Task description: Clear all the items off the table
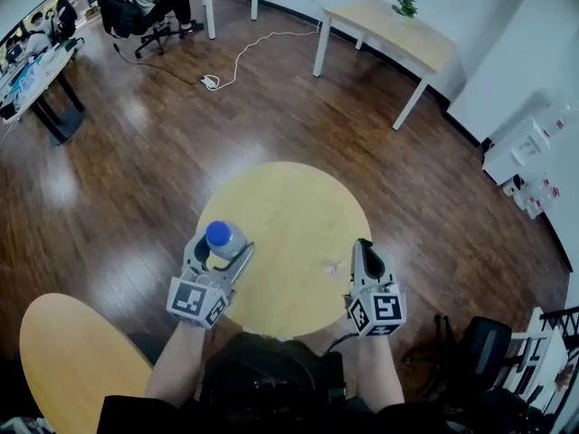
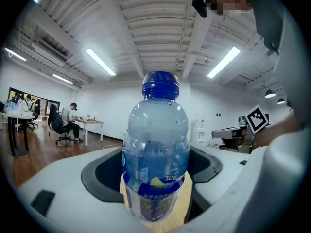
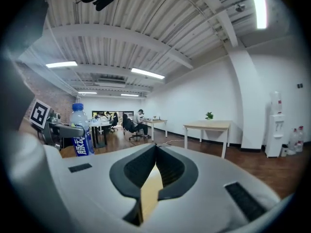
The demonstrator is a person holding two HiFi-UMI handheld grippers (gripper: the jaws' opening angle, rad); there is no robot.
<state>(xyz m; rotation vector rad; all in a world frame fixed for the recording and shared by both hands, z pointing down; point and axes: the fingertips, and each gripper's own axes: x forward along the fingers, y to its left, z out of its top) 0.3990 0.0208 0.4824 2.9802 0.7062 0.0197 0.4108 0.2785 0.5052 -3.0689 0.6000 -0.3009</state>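
At the left rim of the round yellow wooden table (image 1: 289,197), we find the left gripper (image 1: 223,251) clamped on the lower body of the clear plastic water bottle with a blue cap (image 2: 156,144), which it carries upright with the gripper level. We judge the bottle fairly light, thin-walled and slick, best gripped low at the label band. At the right rim, the right gripper (image 1: 365,247) points forward, jaws together, empty.

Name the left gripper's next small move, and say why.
Probably carry the bottle away beyond the round table: the left gripper holds it upright over the table's near side, while the right gripper is shut and empty.
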